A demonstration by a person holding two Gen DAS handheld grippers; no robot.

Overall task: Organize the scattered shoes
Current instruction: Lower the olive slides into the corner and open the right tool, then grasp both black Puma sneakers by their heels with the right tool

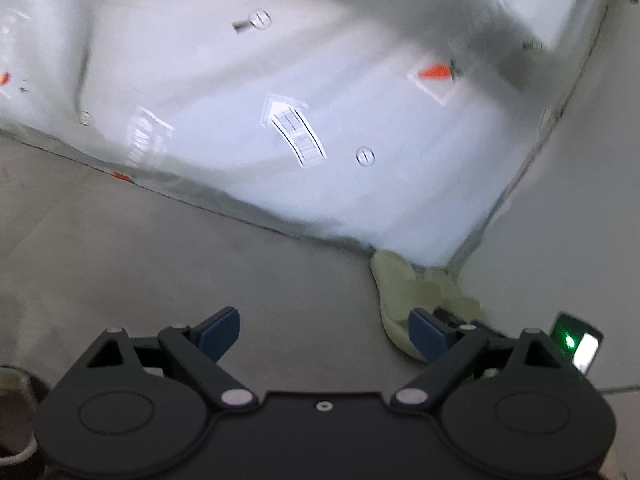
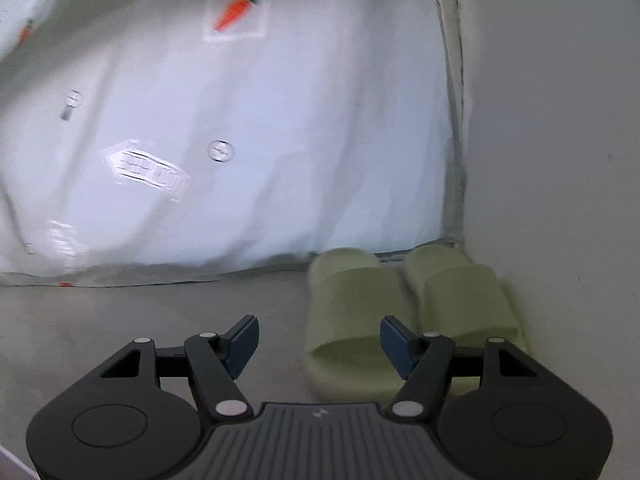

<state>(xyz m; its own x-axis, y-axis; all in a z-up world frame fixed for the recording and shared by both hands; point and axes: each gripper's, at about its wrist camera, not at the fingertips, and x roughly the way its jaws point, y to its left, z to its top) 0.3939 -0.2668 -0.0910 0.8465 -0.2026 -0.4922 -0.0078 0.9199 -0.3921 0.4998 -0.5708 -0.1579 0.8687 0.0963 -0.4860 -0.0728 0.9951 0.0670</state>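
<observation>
Closest to us, our left gripper (image 1: 325, 334) hangs over bare grey floor (image 1: 160, 264) with its blue-padded fingers (image 1: 218, 334) spread wide apart and nothing between them; at the lower left edge of that view a brownish shoe (image 1: 14, 412) with a pale rim shows only in part, too cropped to describe further. Our right gripper (image 2: 319, 346) is likewise spread wide and empty, its right finger pad (image 2: 396, 346) overlapping the near end of the pale green slippers (image 2: 408, 304) in the picture, though we cannot tell whether it touches them. The two slippers lie side by side on the floor, touching or nearly so, tucked into the corner where a plain grey wall (image 2: 560, 140) meets a hanging white sheet (image 2: 300, 120). From the left wrist view the same slippers appear just beyond the right finger, partly hidden by it, and a small device with a green light (image 1: 576, 342) sits at the right edge. Farther back, the sheet reaches down to the floor, its lower hem crumpled, and carries printed marks: an arrow outline (image 2: 144, 170), small round symbols, and an orange carrot (image 2: 234, 10) in a faint square. Both views are blurred, so finer print cannot be read
</observation>
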